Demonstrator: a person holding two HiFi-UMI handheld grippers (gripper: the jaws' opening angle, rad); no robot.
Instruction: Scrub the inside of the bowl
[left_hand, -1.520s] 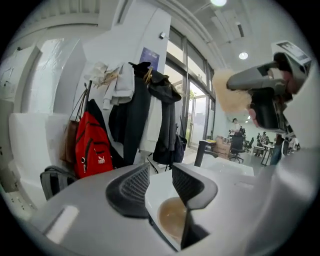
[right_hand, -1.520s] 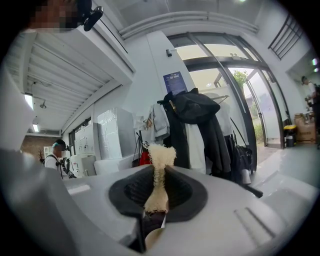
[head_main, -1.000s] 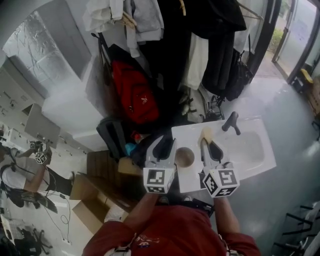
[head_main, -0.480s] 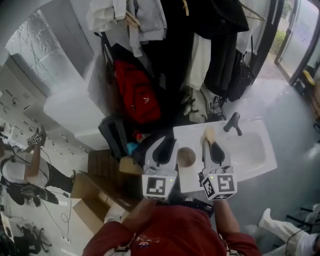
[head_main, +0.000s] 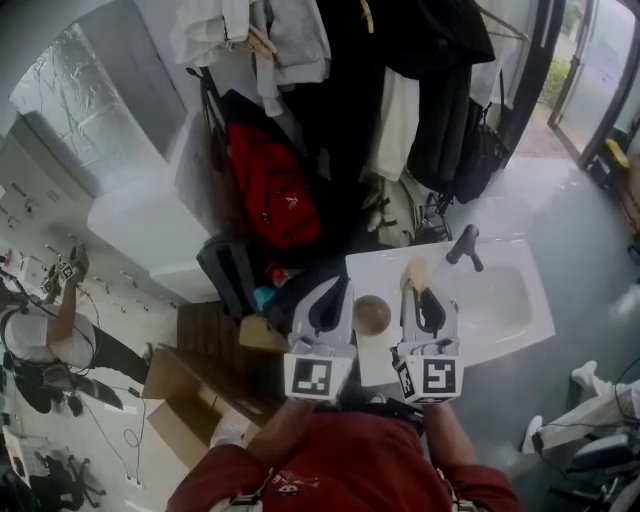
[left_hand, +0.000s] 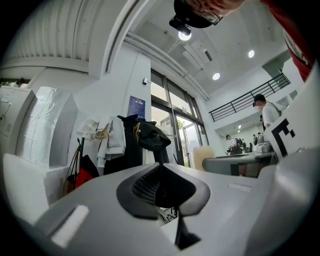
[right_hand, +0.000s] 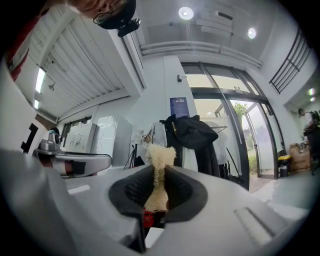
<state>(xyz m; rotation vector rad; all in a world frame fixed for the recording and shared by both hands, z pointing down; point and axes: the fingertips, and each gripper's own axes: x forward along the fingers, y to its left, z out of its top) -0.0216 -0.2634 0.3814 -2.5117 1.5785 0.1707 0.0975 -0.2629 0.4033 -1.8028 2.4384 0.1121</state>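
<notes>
Head view: the bowl (head_main: 372, 314) sits on the white sink counter (head_main: 378, 268), between my two grippers, in the same place as a second ago. It is just beside the left gripper (head_main: 334, 290), and I cannot tell whether the two touch. The black faucet (head_main: 463, 245) stands behind, to the right.

Left gripper view: the jaws are closing. The ribbed pads (left_hand: 144, 184) have come almost together from a wide spread. Nothing lies between them; past them I see only hanging coats and a doorway.

Right gripper view: the right gripper (head_main: 415, 290) pinches a cream sponge (head_main: 414, 270). The sponge is squeezed thin between the pads and bulges out past the tips. This grip is unchanged.

Changes noted in the head view:
1. The marker cube (head_main: 430, 377) on the right gripper was tilted a second ago. It now faces the camera nearly square.
2. A person's legs (head_main: 562, 418) have come in at the lower right.
3. The person at the far left (head_main: 45, 325) has shifted position.

Neither gripper is inside the bowl.
</notes>
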